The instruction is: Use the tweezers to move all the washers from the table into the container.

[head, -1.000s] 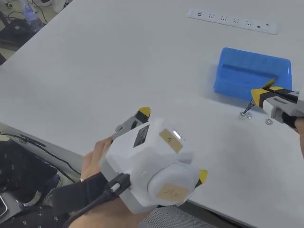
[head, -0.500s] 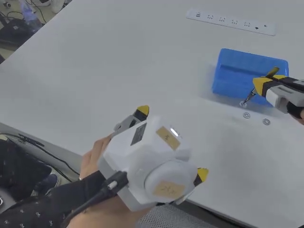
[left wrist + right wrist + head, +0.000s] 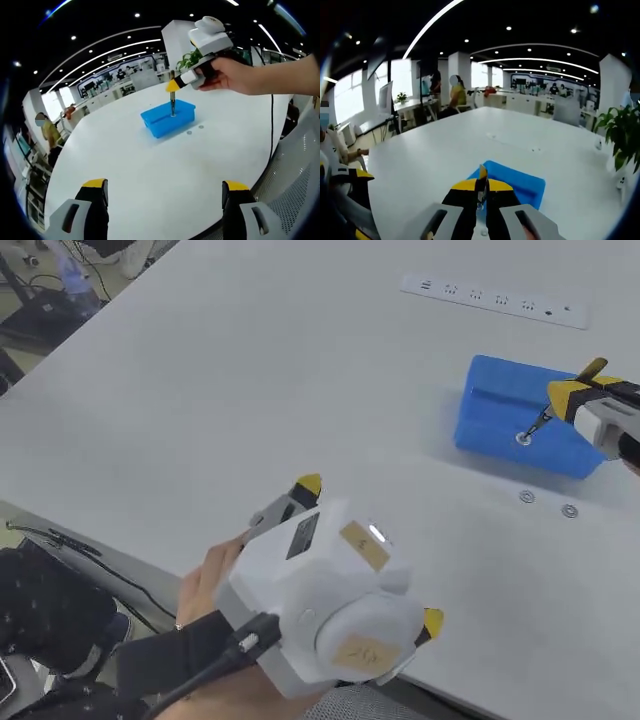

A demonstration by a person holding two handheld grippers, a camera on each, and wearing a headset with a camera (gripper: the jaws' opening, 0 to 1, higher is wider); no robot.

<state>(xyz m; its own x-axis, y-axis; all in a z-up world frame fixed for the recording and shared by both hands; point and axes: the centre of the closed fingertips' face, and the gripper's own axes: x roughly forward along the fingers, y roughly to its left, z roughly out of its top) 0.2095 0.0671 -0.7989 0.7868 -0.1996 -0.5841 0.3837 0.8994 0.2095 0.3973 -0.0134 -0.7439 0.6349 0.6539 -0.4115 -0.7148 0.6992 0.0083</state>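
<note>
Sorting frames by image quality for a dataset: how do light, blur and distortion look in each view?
Head view: even, soft light, faint shadow beside the blue container on the white table, left gripper slightly soft. Left gripper view: strong fisheye bends the table edge; ceiling lights glare. Right gripper view: right gripper and tweezers blurred close up.

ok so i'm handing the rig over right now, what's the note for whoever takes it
Left gripper: open, holding nothing, near the front edge of the white table.
Right gripper: shut on the thin metal tweezers. Their tips carry a small metal ring washer over the blue rectangular plastic container.
Done: that washer is off the table, release not yet clear.
Left: drop it in, then fetch the two washers lying on the table beside the container.
</note>
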